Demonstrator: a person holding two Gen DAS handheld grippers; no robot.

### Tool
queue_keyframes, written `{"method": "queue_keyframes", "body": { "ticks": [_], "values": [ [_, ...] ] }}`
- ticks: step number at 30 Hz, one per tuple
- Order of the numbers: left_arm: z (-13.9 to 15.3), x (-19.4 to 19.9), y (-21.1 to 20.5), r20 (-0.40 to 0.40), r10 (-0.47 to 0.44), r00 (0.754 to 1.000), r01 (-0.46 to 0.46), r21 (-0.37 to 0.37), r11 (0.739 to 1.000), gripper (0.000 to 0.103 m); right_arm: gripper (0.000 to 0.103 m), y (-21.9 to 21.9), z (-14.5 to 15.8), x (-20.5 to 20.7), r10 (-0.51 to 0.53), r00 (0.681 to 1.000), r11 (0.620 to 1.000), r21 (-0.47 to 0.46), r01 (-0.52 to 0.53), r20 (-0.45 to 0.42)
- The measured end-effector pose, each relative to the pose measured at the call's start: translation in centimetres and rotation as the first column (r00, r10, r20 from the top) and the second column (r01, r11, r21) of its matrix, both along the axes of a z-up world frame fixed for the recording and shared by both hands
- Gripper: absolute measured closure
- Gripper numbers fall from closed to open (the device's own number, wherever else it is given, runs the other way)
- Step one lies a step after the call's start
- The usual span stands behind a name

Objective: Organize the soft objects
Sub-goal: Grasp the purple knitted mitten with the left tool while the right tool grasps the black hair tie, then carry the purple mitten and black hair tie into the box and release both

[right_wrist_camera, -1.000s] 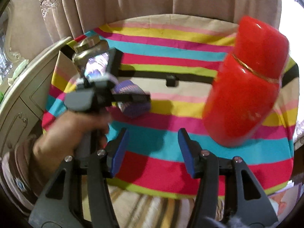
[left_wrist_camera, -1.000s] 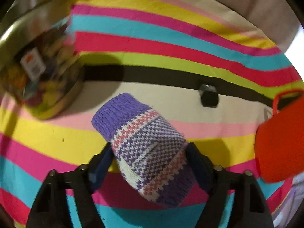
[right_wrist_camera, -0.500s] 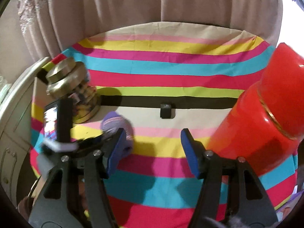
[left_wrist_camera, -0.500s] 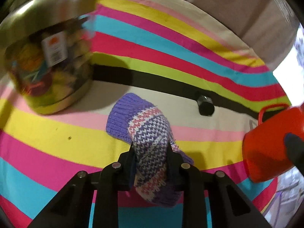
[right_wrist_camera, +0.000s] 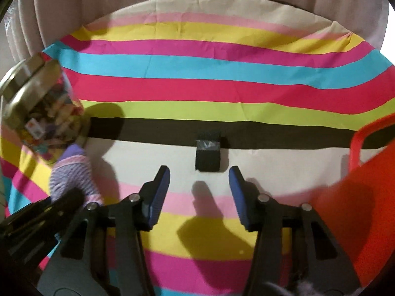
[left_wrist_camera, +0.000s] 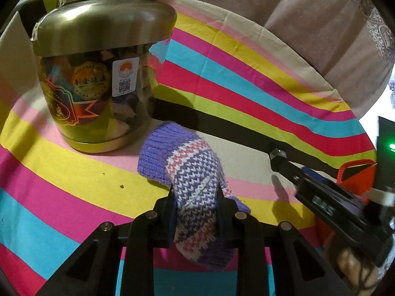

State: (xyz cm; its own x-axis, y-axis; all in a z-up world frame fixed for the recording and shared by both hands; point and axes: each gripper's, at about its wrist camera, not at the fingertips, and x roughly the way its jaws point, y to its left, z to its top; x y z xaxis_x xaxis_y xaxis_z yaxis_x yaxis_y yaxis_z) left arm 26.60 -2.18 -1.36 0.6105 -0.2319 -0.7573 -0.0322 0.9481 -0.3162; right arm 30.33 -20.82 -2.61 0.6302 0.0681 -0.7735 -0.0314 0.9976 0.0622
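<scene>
A knitted mitten (left_wrist_camera: pixel 192 170), purple with white and pink bands, is pinched across its middle by my left gripper (left_wrist_camera: pixel 196 197), which is shut on it. Its purple cuff end rests on the striped cloth close to the jar. The right wrist view shows the same mitten (right_wrist_camera: pixel 71 172) at the left edge. My right gripper (right_wrist_camera: pixel 199 175) hovers low over the cloth with its jaws closing and nothing between them. A small black block (right_wrist_camera: pixel 207 156) lies just beyond its blue fingertips (right_wrist_camera: pixel 161 187).
A clear jar (left_wrist_camera: pixel 98 74) with a gold lid and colourful contents stands left of the mitten. A red plastic jug (right_wrist_camera: pixel 358 209) with a handle stands at the right. The striped tablecloth (right_wrist_camera: pixel 222 69) covers a round table with curtains behind.
The left jaws closed on the mitten and swung a little toward the jar. The right gripper dropped and moved forward, from beside the red jug to just short of the black block.
</scene>
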Motion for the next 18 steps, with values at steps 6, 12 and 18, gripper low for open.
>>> {"method": "queue_keyframes", "body": {
  "ticks": [6, 12, 18],
  "values": [
    [0.1, -0.3, 0.6, 0.008, -0.009, 1.000, 0.009, -0.018, 1.000, 0.077, 0.054, -0.5, -0.8, 2.1, -0.023, 1.000, 1.000, 0.007, 0.023, -0.005],
    [0.2, -0.2, 0.7, 0.017, -0.018, 1.000, 0.019, -0.028, 0.999, 0.077, 0.072, -0.1, -1.9, 3.0, -0.016, 1.000, 1.000, -0.007, 0.016, -0.021],
    [0.3, -0.3, 0.7, 0.030, -0.027, 0.999, 0.028, -0.043, 0.999, 0.077, 0.073, 0.3, -1.4, 2.1, 0.006, 1.000, 1.000, -0.009, -0.006, 0.005]
  ]
}}
